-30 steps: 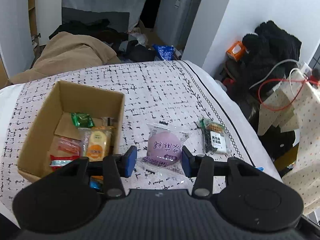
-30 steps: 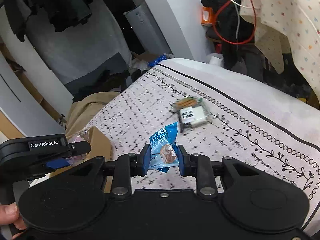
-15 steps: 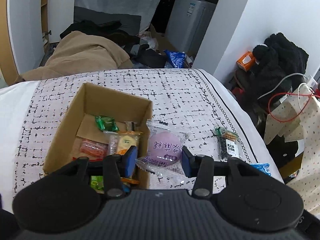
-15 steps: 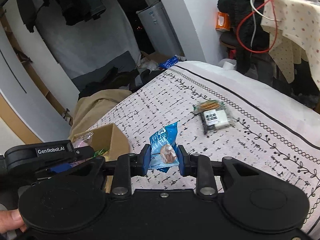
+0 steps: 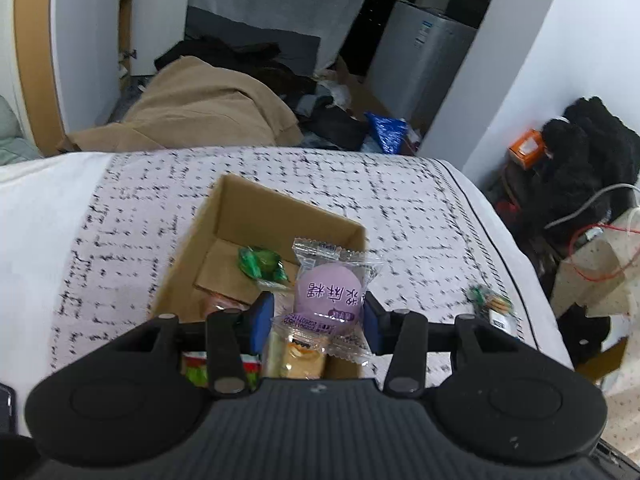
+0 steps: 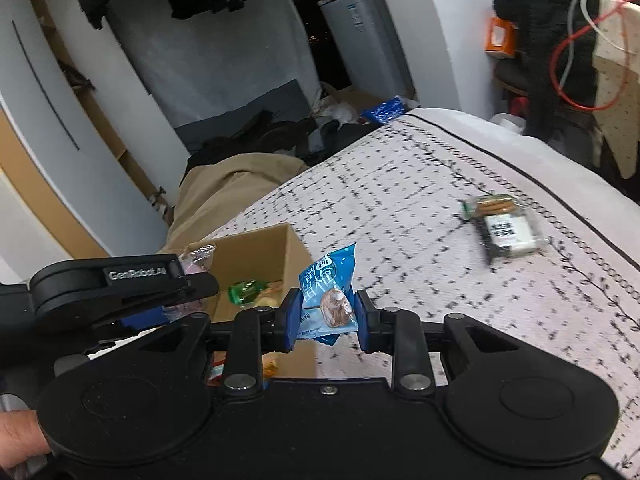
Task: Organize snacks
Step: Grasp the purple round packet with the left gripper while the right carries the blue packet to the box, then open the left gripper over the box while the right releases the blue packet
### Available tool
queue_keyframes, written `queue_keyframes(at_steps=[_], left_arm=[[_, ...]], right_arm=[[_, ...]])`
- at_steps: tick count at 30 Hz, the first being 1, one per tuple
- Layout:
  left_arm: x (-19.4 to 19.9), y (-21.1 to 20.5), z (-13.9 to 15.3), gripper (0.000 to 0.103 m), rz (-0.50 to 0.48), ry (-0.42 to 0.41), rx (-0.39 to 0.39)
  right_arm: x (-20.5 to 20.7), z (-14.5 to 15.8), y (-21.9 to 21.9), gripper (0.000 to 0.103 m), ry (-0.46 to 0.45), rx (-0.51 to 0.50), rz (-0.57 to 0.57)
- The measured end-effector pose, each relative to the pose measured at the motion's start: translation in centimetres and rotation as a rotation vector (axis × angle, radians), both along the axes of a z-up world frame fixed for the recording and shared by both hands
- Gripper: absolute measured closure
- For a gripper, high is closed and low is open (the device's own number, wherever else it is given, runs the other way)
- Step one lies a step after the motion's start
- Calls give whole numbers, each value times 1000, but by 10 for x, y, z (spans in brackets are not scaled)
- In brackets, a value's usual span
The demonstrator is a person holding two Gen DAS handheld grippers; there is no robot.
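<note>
My left gripper [image 5: 318,322] is shut on a clear packet with a round purple cake [image 5: 330,294], held above the right side of an open cardboard box [image 5: 256,208]. Inside the box lie a green wrapped snack [image 5: 260,264], a yellow pastry packet [image 5: 294,354] and other wrappers. My right gripper [image 6: 324,314] is shut on a blue snack packet [image 6: 326,284], held above the bed just right of the cardboard box [image 6: 294,248]. The left gripper's body [image 6: 116,284] shows at the left of the right wrist view. A clear packet of biscuits [image 6: 504,224] lies on the bedspread to the right.
The box stands on a white bedspread [image 5: 400,208] with black dashes. The biscuit packet [image 5: 490,304] lies near the bed's right edge. Beyond the bed are a tan blanket [image 5: 208,116], dark clothes on the floor, a white appliance [image 5: 424,64] and a black coat [image 5: 592,152] with cables at right.
Both grippers have moved left toward the box with their packets still held. The purple cake packet now hangs over the box instead of over the bedspread beside it.
</note>
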State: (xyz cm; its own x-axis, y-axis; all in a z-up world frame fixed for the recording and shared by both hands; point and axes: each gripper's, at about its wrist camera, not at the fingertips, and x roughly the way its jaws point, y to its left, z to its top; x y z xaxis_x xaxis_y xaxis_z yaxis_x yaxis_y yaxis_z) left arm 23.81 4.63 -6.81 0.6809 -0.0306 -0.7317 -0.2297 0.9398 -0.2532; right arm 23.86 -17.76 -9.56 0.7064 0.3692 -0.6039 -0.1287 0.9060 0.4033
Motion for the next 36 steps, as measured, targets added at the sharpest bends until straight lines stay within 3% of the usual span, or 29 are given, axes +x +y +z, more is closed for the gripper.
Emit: queue_keyframes(at_steps=[13, 22, 32, 34, 36], left_arm=[[18, 39, -10, 57, 86, 3, -66], [37, 58, -27, 57, 142, 36, -67], [42, 64, -30, 54, 201, 14, -103], [43, 65, -29, 50, 197, 12, -115], [43, 62, -28, 45, 195, 13, -117]], right_arm=[[31, -7, 46, 75, 7, 22, 75], [49, -16, 75, 75, 24, 22, 130], [77, -24, 84, 75, 38, 29, 126], [82, -24, 85, 73, 43, 39, 131], [84, -24, 85, 64, 50, 42, 135]])
